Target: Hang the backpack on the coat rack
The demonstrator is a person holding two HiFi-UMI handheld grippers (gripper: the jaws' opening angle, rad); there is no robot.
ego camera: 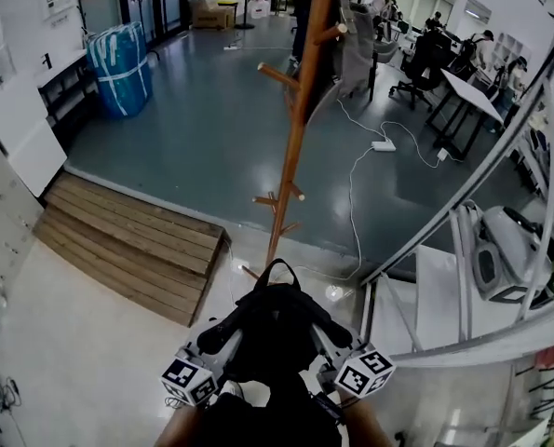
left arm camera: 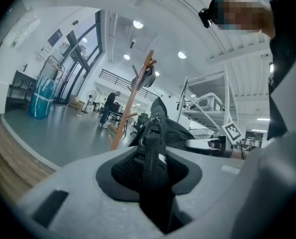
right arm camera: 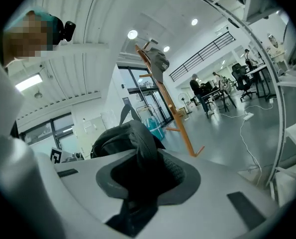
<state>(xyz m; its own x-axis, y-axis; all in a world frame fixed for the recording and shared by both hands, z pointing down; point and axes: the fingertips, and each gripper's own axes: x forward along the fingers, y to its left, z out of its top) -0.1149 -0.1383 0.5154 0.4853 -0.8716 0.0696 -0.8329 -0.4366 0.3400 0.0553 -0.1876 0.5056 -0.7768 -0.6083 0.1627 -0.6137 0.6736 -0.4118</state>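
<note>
the grey floor (ego camera: 193,138) spreads far ahead, with a low wooden platform (ego camera: 132,240) at the near left and a blue wrapped bundle (ego camera: 120,68) at the far left. the wooden coat rack (ego camera: 295,128) stands upright in the middle of the floor, its pegs angling up and its feet splayed at the base. a white cable (ego camera: 351,194) trails across the floor to its right.

the black backpack (ego camera: 277,329) is off the floor at the near edge, on the near side of the rack's feet and on none of its pegs. it is carried between the two tongs, with its top loop (ego camera: 278,266) pointing toward the rack.

the left tongs (left arm camera: 150,168) are closed part-way, pinching a black webbing strap (left arm camera: 148,148) of the bag. the right tongs (right arm camera: 140,178) are likewise clamped on a padded black strap (right arm camera: 143,143), jaws kept apart only by it.
</note>
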